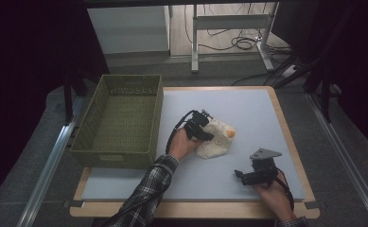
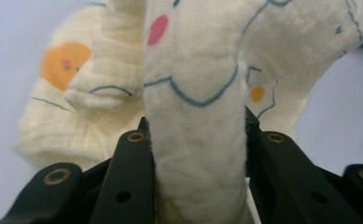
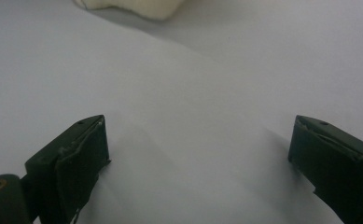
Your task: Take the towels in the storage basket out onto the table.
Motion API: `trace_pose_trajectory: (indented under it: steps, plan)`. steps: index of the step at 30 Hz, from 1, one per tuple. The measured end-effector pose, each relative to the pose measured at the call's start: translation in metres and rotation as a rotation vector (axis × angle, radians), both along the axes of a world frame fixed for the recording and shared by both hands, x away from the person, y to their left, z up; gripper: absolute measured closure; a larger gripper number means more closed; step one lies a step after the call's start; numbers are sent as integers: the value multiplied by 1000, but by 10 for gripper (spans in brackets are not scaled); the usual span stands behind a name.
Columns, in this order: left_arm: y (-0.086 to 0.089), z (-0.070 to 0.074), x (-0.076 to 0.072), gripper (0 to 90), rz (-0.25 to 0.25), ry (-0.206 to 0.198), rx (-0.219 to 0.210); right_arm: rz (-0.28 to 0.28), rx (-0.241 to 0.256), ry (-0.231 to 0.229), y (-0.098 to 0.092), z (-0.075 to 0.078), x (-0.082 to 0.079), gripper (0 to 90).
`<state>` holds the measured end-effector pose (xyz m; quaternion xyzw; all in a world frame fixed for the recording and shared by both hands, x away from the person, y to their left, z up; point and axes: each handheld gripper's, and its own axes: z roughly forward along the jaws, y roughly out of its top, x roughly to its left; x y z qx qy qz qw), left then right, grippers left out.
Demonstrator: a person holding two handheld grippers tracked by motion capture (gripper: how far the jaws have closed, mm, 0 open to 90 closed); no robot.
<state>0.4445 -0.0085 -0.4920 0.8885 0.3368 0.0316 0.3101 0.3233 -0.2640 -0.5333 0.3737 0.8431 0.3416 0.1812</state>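
1. High view: the cream cloth (image 1: 217, 139) is seen bunched mid-table on the grey mat (image 1: 248, 109), with the left gripper (image 1: 203, 124) planted on its left edge. The green basket (image 1: 120, 118) sits just to the left, so that's probably where it's headed. A straight lift before any sideways swing is advised so nothing gets dragged.
2. Left gripper view: a thick fold of cloth (image 2: 198, 140) is pinched between the closed jaws, the rest bunched beyond the tips. A deep bite, should hold.
3. Right gripper view: jaws of the right gripper (image 3: 198, 149) are spread wide over bare mat, nothing held; the cloth (image 3: 137, 7) is well ahead.
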Motion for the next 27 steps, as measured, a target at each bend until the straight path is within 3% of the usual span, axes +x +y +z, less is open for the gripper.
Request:
trace_pose_trajectory:
  steps: [3,4,7,9,11,15,20,21,22,27]
  plan:
    - [-6,-12,-2,663,-4,-5,25,0,0,0,0,0,0,50]
    - [-8,-20,-3,640,-6,-21,21,0,0,0,0,0,0,50]
    - [-7,-22,-5,615,3,-32,-9,1,-2,1,0,0,0,50]
    - [-7,-22,-5,590,1,-31,-11,1,-2,2,0,0,0,50]
    - [-7,-20,-6,460,8,-32,-8,1,-3,3,0,0,0,50]
    - [-4,-13,-8,356,2,-52,-29,1,-3,6,0,0,0,49]
    - [1,-2,-16,306,-7,-85,-35,-4,0,6,0,1,0,63]
    - [2,0,-18,303,-5,-89,-43,-5,-1,6,0,1,0,91]
    - [6,4,-22,305,-5,-102,-48,9,8,11,-1,5,-2,184]
    - [14,11,-27,327,-1,-126,-54,54,57,19,2,13,-2,283]
